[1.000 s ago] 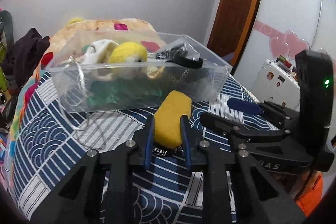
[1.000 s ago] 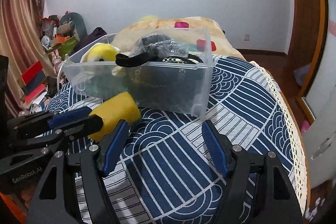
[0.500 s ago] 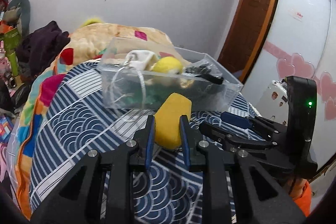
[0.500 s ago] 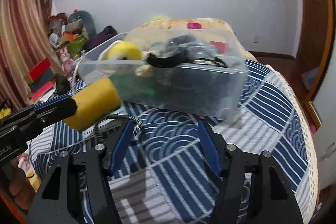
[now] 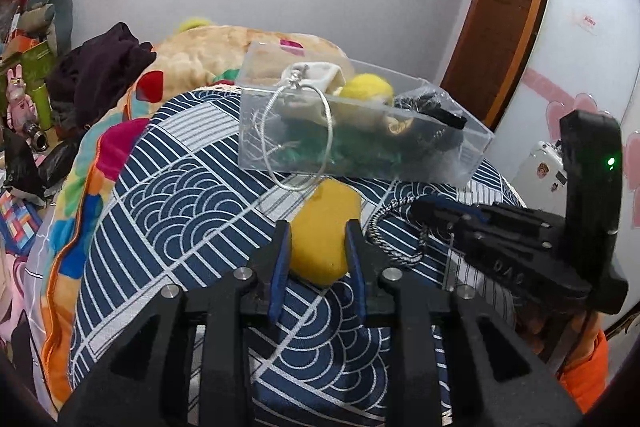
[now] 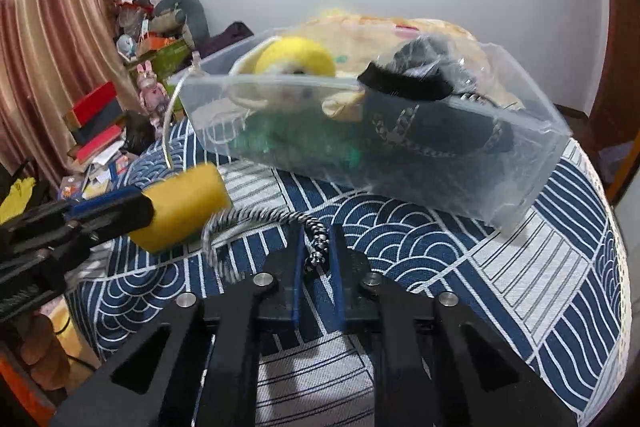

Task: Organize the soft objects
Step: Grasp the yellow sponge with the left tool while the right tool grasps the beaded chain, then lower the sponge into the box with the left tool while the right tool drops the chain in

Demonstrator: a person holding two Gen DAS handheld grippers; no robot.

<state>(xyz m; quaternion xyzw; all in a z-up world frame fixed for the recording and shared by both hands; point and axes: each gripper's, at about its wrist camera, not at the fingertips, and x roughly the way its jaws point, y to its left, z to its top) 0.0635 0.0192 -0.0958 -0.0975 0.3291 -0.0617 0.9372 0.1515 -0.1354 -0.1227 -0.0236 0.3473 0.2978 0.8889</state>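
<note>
My left gripper (image 5: 318, 241) is shut on a yellow sponge (image 5: 326, 227), held above the bed in front of a clear plastic bin (image 5: 360, 151). The sponge (image 6: 182, 205) also shows in the right wrist view, left of centre. My right gripper (image 6: 316, 247) is shut on a black-and-white braided cord (image 6: 316, 239) whose loop (image 5: 386, 231) lies on the bedspread. The bin (image 6: 520, 163) holds a yellow plush, a cream pouch, green fabric and dark items in a bag. A silver cord loop (image 5: 298, 135) hangs over its near wall.
The bed has a blue-and-white wave-pattern cover (image 5: 172, 195) and a colourful quilt (image 5: 100, 155) at its left edge. Dark clothes (image 5: 100, 71) and clutter lie to the left. A wooden door (image 5: 504, 11) and a white wardrobe stand to the right.
My right gripper has shut on the braided cord. My left gripper has lifted and drawn back with the sponge, so the bin looks farther away.
</note>
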